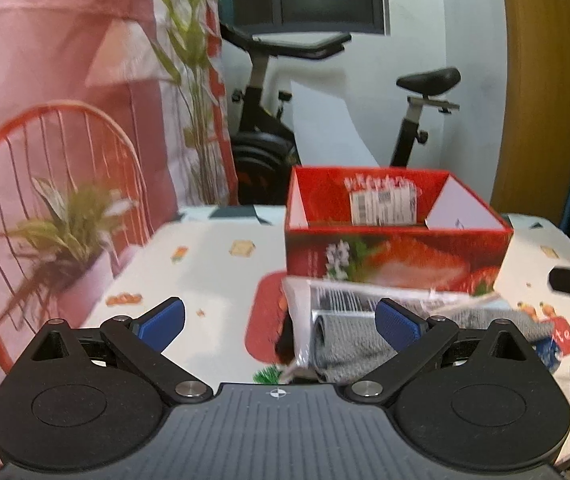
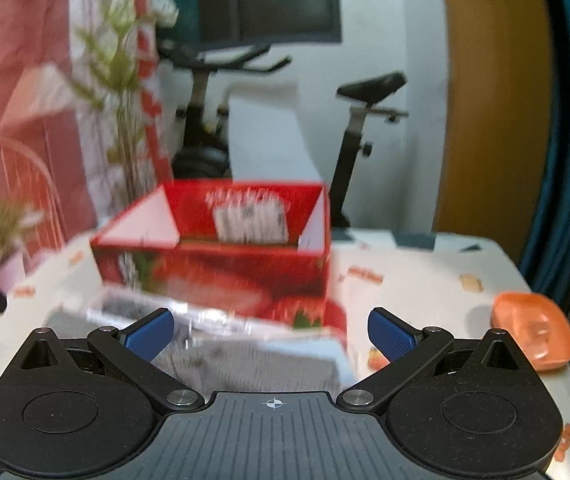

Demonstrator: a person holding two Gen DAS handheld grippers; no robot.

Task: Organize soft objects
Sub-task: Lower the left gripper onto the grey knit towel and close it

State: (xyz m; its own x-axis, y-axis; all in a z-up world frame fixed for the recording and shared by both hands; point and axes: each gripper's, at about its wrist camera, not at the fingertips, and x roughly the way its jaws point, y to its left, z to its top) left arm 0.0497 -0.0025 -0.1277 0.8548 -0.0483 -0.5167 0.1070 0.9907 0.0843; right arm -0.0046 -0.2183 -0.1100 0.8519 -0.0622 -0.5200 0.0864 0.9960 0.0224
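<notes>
Both grippers are held above the near edge of the table [image 1: 213, 256], facing the red box [image 1: 397, 252], and neither carries anything. The left gripper [image 1: 281, 322] has its 2 fingers spread wide, with nothing between the blue pads [image 1: 163, 322]. The right gripper [image 2: 271, 332] is likewise wide open and empty.

The soft item, a grey folded cloth [image 1: 345, 348] partly inside a clear plastic bag [image 1: 369, 300], lies on the table just in front of the box, touching or nearly touching its front wall. In the left view it sits toward the right finger, not centred between the 2.

The box stands open at the top, with 1 labelled packet [image 1: 383, 202] upright against its far wall. Judgement: the open box is the likely receptacle, and the cloth lies at its foot for a short lift. The right view is blurred, so finer detail there cannot be told. An orange dish [image 2: 535, 330] sits well apart at the right.
</notes>
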